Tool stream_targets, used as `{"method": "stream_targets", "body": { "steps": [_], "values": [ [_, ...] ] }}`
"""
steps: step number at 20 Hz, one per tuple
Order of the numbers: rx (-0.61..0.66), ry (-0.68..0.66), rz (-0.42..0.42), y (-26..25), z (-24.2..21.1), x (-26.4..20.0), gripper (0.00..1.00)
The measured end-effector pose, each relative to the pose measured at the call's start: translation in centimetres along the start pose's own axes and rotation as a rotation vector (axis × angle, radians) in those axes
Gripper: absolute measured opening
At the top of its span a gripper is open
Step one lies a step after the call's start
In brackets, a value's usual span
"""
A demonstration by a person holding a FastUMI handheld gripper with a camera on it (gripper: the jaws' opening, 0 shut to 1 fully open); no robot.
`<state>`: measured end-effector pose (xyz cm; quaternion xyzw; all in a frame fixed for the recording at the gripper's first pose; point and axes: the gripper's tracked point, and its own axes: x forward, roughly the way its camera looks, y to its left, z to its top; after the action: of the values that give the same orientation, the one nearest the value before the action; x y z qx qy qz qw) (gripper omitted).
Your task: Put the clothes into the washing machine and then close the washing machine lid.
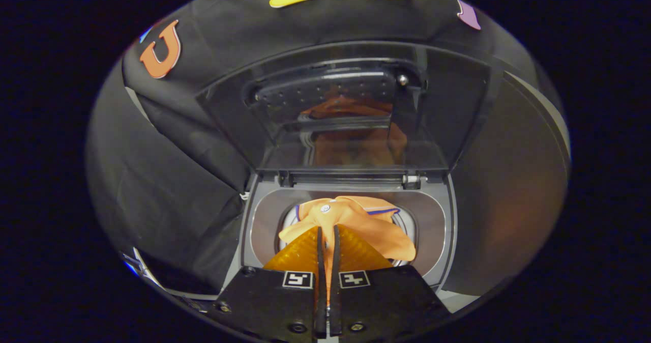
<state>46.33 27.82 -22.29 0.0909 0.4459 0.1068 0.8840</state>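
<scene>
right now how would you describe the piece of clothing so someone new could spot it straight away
Start at the top-loading washing machine whose clear lid stands open against the black cloth wall. Over its round drum opening hangs an orange garment, pinched between the gripper fingers, which are shut on it. It is the one bright orange, soft thing against the grey machine, with a thin blue-and-white trim line and a small white button.

This is a recording booth, not a real home: black cloth wall (pixel 203 144) hangs directly behind a top-loading washing machine (pixel 447 216) with raised lid (pixel 351 114).
</scene>
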Motion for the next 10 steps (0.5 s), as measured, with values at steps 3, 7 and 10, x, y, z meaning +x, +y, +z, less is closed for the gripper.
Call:
{"method": "stream_targets", "body": {
  "steps": [3, 7, 10],
  "values": [
    [0.018, 0.037, -0.03, -0.3, -1.0, 1.7, 0.06],
    [-0.003, 0.038, -0.056, -0.4, -1.0, 2.2, 0.07],
    [-0.001, 0.043, -0.044, -0.4, -0.8, 2.1, 0.7]
  ]
}}
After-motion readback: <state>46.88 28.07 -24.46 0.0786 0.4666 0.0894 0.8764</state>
